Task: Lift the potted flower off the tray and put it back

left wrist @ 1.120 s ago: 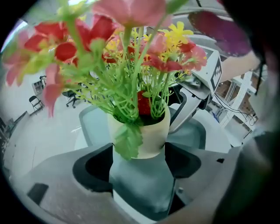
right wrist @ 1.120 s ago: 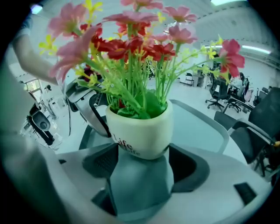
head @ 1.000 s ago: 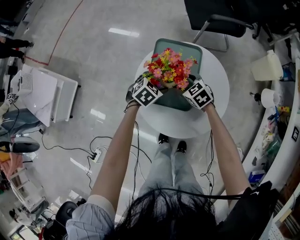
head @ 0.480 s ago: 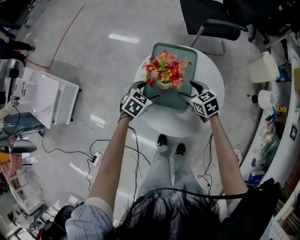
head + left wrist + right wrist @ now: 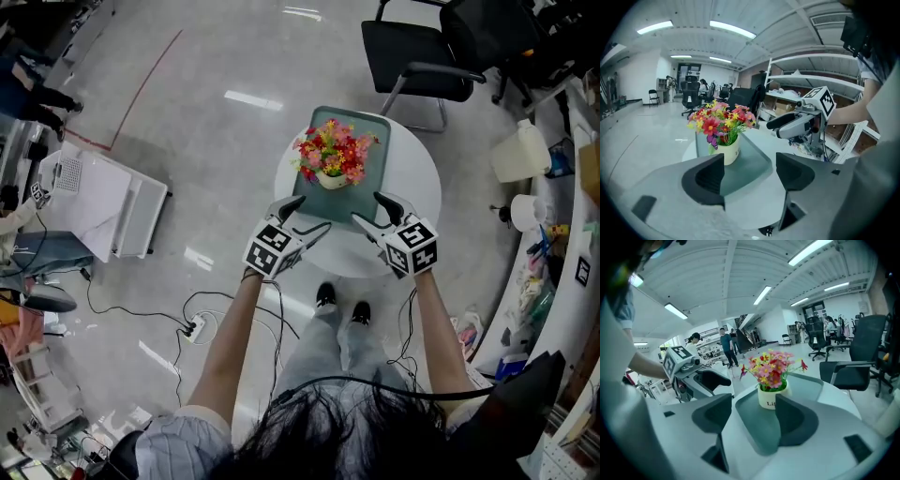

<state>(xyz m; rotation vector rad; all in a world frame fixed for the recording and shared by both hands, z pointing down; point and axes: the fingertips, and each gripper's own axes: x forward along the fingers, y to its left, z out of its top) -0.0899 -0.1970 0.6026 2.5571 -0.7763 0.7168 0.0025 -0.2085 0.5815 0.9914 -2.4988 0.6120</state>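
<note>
l gripper (image 5: 312, 213) + r gripper (image 5: 367, 206): both spread, nothing between jaws. r jaws have just been closing a bit. both hang near the table (image 5: 417, 169) edge, apart from the potted flower (image 5: 330, 167). pot upright on tray (image 5: 373, 173). my read: put-back looks done, nothing left to do.

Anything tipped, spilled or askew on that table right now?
Nothing stands out. The potted flower stands upright inside the green tray, nothing is spilled around it, and the tray lies flat on the round white table.
</note>
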